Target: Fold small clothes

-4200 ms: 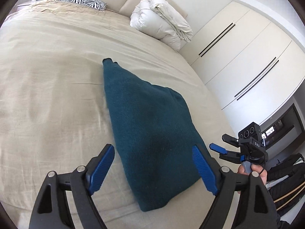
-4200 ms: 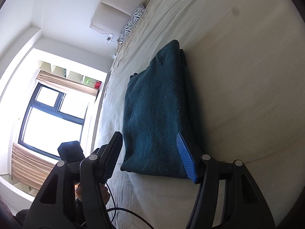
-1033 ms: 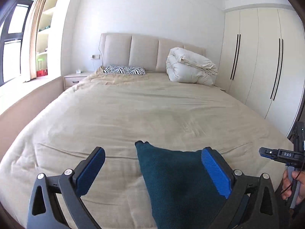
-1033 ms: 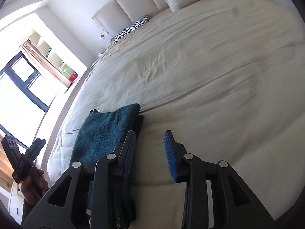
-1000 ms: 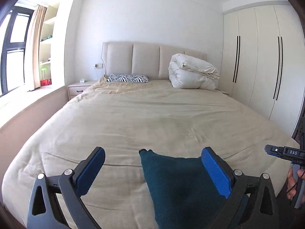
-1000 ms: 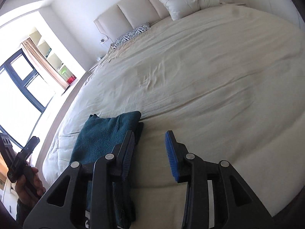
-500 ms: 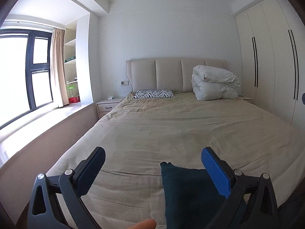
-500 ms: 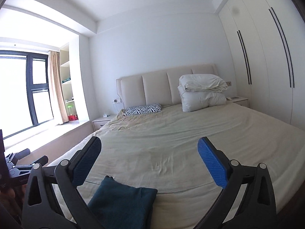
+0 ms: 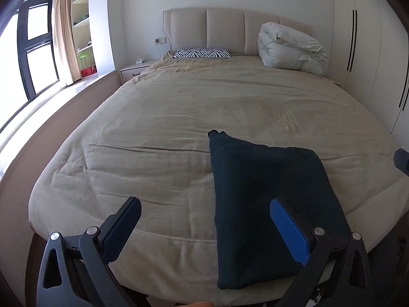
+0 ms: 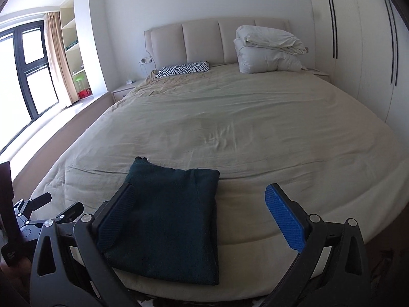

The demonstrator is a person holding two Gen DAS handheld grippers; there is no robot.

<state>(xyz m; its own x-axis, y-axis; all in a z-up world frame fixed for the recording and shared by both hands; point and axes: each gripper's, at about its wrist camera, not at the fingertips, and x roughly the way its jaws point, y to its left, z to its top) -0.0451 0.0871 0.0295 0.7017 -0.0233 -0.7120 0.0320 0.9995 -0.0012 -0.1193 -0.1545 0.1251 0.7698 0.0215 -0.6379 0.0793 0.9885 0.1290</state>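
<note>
A: How's the garment look?
B: Dark teal cloth (image 9: pixel 268 204), folded flat into a neat slab, lying at the foot edge of the bed (image 9: pixel 179 117), right of centre

A: Grippers?
B: Left gripper (image 9: pixel 212 230) spread wide, empty, above cloth w/o touching. Right gripper (image 10: pixel 202 217) just opened fully, nothing in it

A: Orientation?
B: Long axis runs foot edge to headboard (image 9: pixel 225 30), narrow end pointing away

On the bed (image 10: pixel 255 128) there is one folded dark teal garment (image 10: pixel 168 217), one zebra-striped pillow (image 10: pixel 182 69) and one rolled white duvet (image 10: pixel 268 51). Two nightstands (image 10: pixel 125 90) stand beside the bed. Two grippers are in view, the left gripper (image 9: pixel 204 230) and the right gripper (image 10: pixel 202 217).
</note>
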